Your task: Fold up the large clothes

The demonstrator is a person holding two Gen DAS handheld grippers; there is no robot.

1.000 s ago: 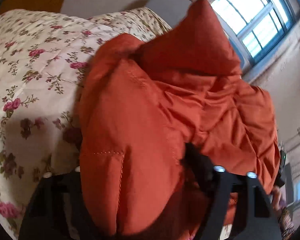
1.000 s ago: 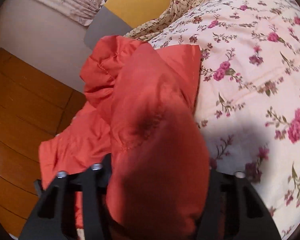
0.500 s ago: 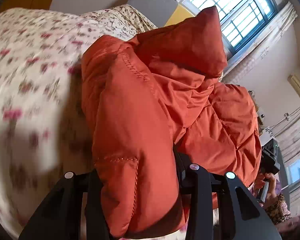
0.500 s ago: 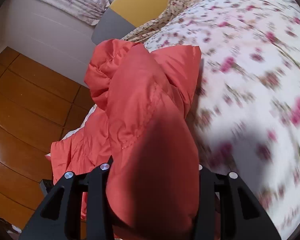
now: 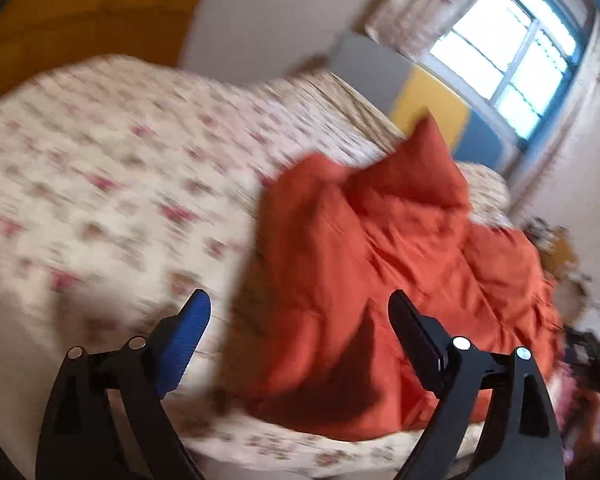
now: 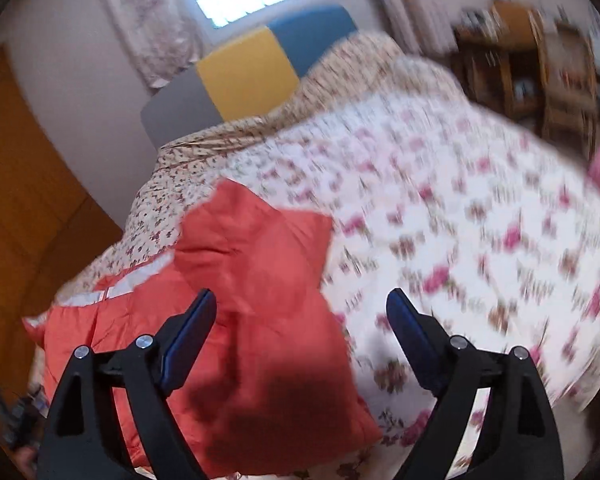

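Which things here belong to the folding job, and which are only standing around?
Job: orange jacket, left gripper, right gripper, both open and empty.
Around: flowered bedspread, headboard, window, wooden shelf.

Both wrist cameras look forward and downward, close above the floral bed (image 5: pixel 112 184). The 2 views share the orange jacket (image 5: pixel 380 264) and the headboard (image 6: pixel 244 72) under the window (image 5: pixel 512 64).
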